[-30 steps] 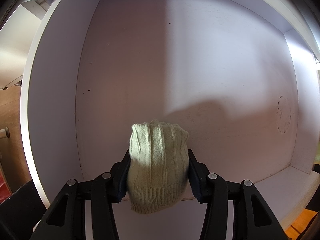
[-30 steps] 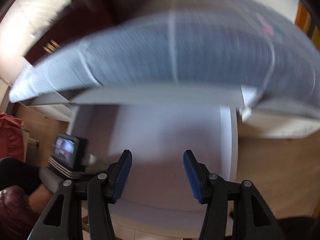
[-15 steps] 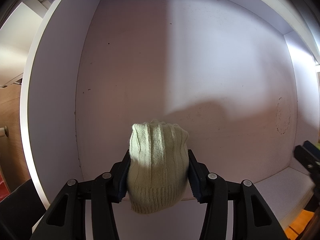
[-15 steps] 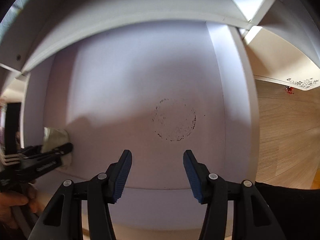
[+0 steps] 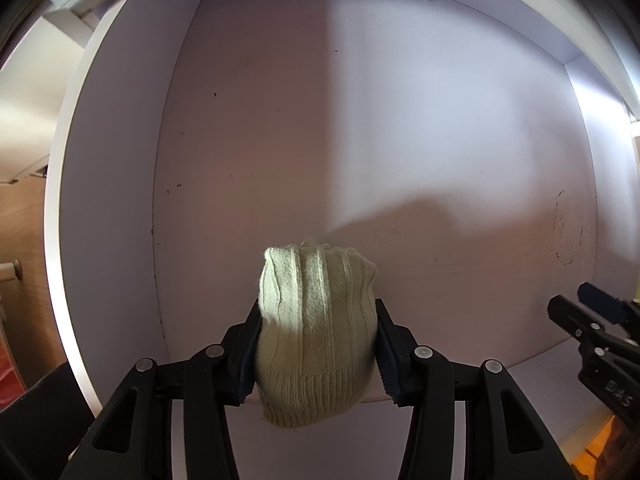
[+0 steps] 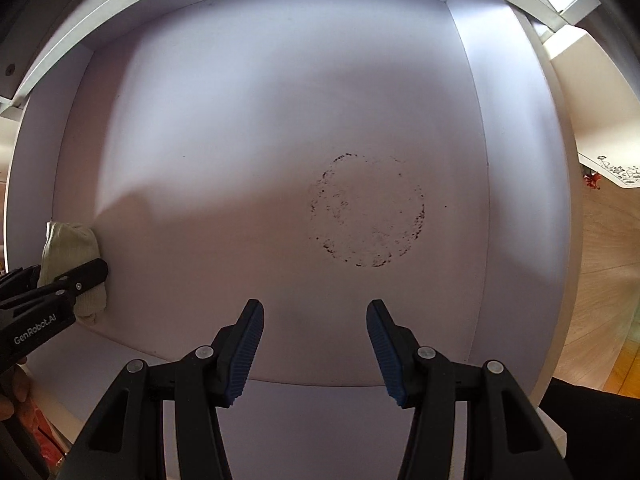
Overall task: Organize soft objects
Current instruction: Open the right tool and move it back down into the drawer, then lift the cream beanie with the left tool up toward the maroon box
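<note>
Pale green ribbed knit hat (image 5: 316, 328), bunched, in white compartment (image 5: 400, 140)

Left gripper (image 5: 316, 344): clamped on hat (image 5: 316, 320) — inside white shelf (image 5: 400, 120)
Right gripper (image 5: 592, 312): at right edge — apart

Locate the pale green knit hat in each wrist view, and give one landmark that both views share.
Left wrist view: the knit hat sits low at centre, clamped in the left hand-held gripper.
Right wrist view: the hat shows at the far left edge, partly behind that gripper's finger.
Shared landmark: the dark ring stain on the white shelf panel.
</note>
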`<state>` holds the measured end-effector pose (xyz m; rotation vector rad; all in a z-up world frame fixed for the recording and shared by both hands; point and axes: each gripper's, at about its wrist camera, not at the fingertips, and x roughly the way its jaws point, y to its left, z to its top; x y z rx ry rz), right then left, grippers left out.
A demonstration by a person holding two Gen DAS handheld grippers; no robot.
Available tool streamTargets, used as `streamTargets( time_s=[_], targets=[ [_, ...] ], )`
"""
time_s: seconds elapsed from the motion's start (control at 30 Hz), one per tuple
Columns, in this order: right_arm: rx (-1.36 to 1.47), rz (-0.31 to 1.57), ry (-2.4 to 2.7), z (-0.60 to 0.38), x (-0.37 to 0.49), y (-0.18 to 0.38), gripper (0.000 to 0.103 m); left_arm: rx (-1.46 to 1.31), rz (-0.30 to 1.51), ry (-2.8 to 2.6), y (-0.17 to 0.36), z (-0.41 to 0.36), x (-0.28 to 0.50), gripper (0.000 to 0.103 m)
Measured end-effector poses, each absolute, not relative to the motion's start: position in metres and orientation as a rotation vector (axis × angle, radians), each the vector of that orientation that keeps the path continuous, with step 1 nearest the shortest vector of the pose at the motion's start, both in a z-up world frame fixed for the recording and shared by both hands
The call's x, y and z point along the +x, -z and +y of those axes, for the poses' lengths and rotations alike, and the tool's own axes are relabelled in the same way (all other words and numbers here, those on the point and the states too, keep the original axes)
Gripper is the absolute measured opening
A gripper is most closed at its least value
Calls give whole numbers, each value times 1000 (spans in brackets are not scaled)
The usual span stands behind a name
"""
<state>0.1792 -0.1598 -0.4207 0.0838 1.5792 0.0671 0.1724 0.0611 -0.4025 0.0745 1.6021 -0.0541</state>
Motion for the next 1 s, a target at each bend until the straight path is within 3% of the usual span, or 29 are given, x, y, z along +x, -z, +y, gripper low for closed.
streamTargets(
  time_s=[1.0],
  targets=[
    [88, 1545, -44, -173, 166, 403, 54, 48, 1546, 73, 390, 68, 162, 50]
  ],
)
